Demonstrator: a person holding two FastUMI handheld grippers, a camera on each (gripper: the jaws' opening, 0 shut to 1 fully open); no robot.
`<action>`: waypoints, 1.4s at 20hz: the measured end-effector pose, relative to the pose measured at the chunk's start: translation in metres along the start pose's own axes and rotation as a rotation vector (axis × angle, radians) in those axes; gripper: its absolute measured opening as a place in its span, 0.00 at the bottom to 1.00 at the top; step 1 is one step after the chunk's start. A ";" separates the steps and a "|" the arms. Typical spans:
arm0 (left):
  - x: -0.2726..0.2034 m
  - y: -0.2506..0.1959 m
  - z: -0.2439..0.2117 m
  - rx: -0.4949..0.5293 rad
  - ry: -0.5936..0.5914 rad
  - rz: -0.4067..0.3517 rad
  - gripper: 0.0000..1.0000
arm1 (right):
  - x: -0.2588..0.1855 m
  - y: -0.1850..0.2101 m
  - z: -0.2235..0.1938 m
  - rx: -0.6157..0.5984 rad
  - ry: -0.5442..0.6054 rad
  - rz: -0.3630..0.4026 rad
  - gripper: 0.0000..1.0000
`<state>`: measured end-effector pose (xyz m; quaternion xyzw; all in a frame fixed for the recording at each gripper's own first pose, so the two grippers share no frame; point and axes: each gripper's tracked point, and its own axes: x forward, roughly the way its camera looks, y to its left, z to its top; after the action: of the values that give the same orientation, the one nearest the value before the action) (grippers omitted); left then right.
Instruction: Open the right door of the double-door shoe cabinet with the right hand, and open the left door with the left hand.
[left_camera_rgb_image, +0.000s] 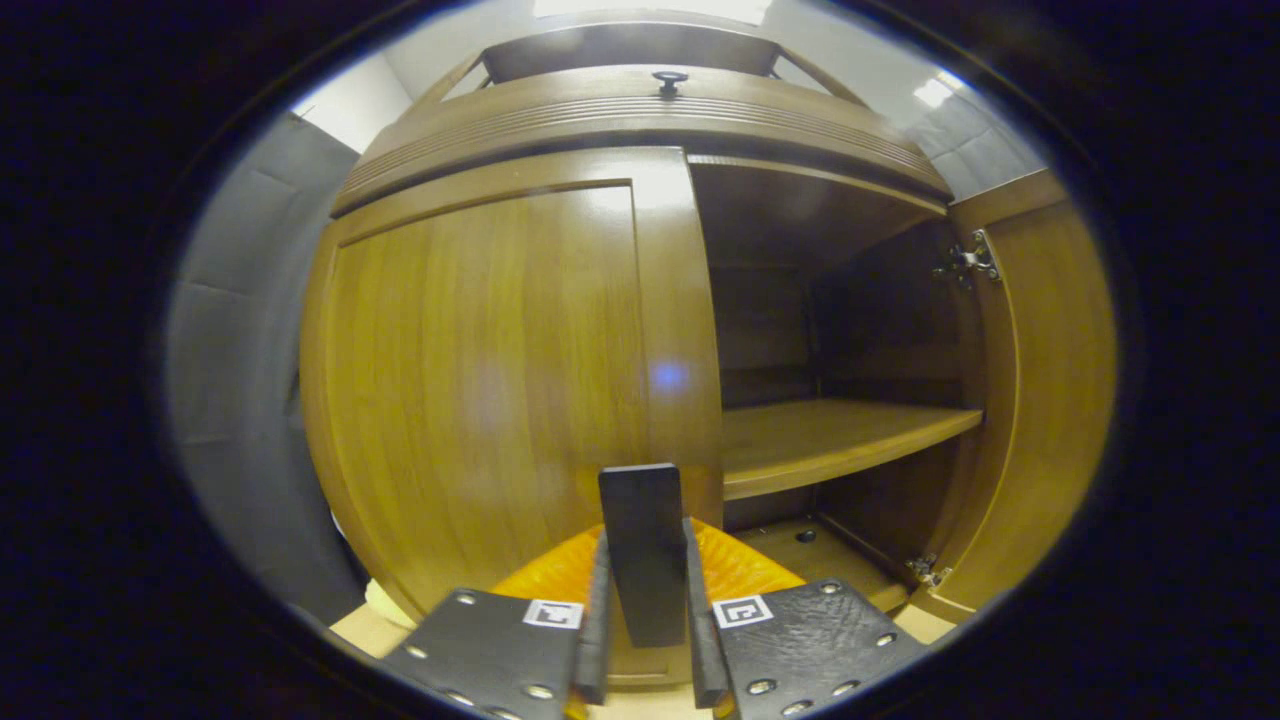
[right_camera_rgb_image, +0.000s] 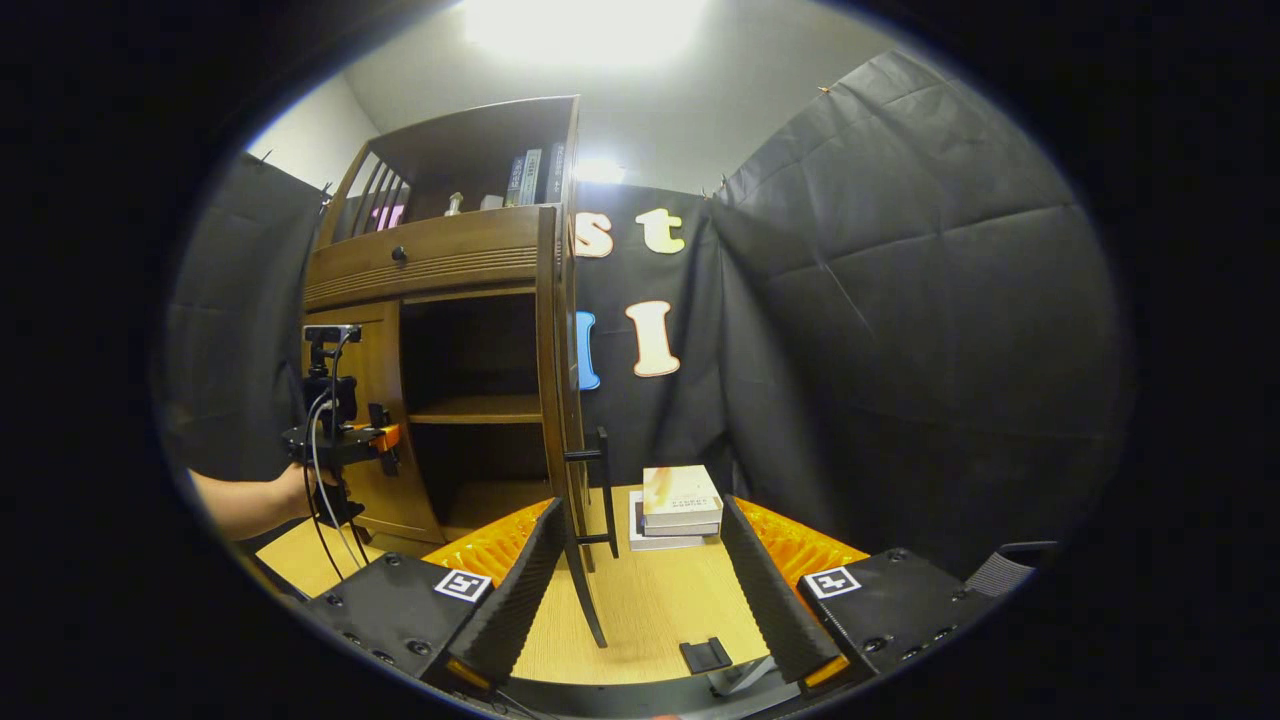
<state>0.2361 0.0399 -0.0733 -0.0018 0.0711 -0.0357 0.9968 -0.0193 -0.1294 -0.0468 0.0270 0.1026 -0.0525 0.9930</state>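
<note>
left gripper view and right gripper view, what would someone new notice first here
First the glossy brown wooden shoe cabinet, half open: its right door is swung wide, baring a wooden shelf and a dark interior, while the left door is shut. Close up in the left gripper view, the left gripper clamps the left door's black bar handle. In the right gripper view, the right gripper hangs open behind the right door's edge.

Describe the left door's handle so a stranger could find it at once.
Start at the wooden shoe cabinet and take its closed left door, beside the open compartment with a shelf. At that door's inner edge stands a flat black upright handle, clamped between the left hand-held gripper's fingers; everything around it is brown wood.
</note>
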 end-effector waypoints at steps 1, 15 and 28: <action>0.006 0.000 0.000 -0.002 -0.001 0.000 0.31 | 0.001 0.001 0.000 0.000 0.000 0.005 0.98; -0.053 0.012 -0.004 -0.037 0.012 -0.011 0.20 | 0.003 0.027 0.009 0.014 -0.024 0.083 1.00; -0.119 0.049 -0.009 -0.031 0.011 -0.008 0.20 | 0.007 0.073 0.019 0.007 -0.041 0.191 0.98</action>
<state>0.1205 0.0974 -0.0657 -0.0171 0.0771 -0.0386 0.9961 -0.0003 -0.0590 -0.0269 0.0389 0.0788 0.0416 0.9953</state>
